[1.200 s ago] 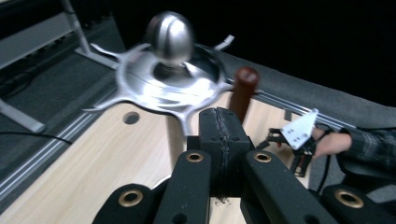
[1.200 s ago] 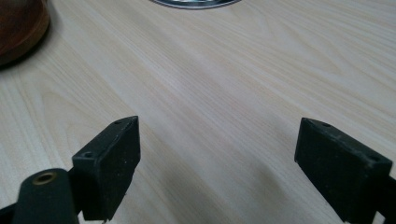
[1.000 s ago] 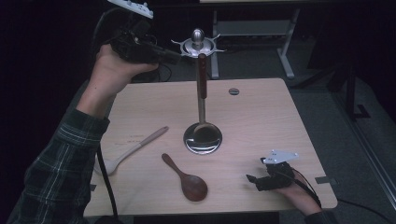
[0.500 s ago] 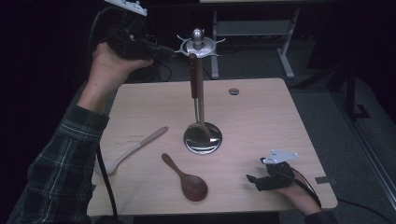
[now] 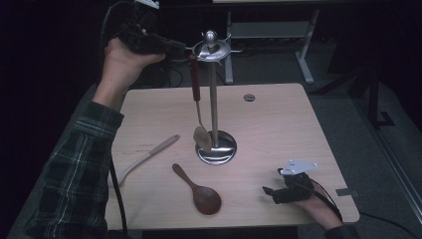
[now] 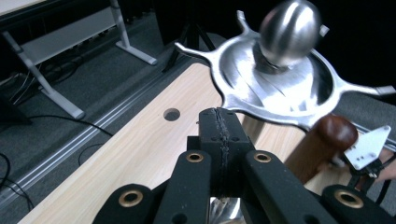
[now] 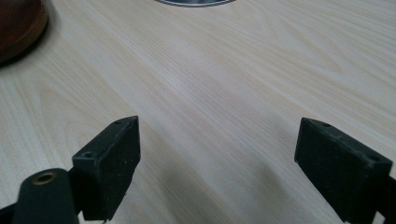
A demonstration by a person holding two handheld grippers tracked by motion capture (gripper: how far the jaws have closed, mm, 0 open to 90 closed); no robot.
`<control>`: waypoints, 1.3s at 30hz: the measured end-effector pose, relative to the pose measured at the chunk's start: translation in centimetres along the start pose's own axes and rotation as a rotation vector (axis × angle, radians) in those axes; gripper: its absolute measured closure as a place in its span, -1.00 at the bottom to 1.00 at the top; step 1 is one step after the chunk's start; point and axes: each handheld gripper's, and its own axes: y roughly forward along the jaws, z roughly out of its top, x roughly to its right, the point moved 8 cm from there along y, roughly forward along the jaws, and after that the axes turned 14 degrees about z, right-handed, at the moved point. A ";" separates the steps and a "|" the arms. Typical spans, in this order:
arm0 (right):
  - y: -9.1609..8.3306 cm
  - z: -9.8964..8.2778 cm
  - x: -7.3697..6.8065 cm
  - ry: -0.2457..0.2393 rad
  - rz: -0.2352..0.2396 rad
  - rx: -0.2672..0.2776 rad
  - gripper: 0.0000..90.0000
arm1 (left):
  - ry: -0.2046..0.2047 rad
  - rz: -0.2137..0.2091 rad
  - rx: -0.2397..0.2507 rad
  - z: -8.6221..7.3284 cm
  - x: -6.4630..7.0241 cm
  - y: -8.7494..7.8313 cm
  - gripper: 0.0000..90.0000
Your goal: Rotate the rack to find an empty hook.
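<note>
L gripper (image 5: 185, 48), jaws clenched on nothing, sits just beside the rack top (image 5: 213, 50) where the red-handled utensil (image 5: 195, 94) hangs w/ free air around it, while R gripper (image 5: 268, 191) rests jaws apart near table's front-right edge (image 5: 328, 149).

Brown-handled spoon (image 5: 195, 94) hanging from rack (image 5: 213, 50)

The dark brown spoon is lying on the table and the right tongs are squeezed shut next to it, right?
Not quite. The dark brown spoon does lie on the table, but the right tongs are wide open with nothing between them. The right gripper view shows the gap plainly.
</note>
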 end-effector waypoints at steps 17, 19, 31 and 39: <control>0.1 0.0 0.0 0.002 0.000 0.002 -0.69 | -0.007 -0.056 0.035 -0.5 2.1 -3.3 1.00; 0.1 0.0 0.0 0.005 0.001 0.000 -0.69 | -0.002 -0.082 0.040 -0.7 2.7 -3.7 1.00; 0.1 0.0 0.0 0.006 0.000 0.001 -0.69 | 0.034 -0.145 0.020 -1.2 5.4 -2.3 1.00; 0.1 0.0 0.0 0.005 0.001 0.001 -0.69 | 0.045 -0.123 0.013 -1.2 5.3 -1.9 1.00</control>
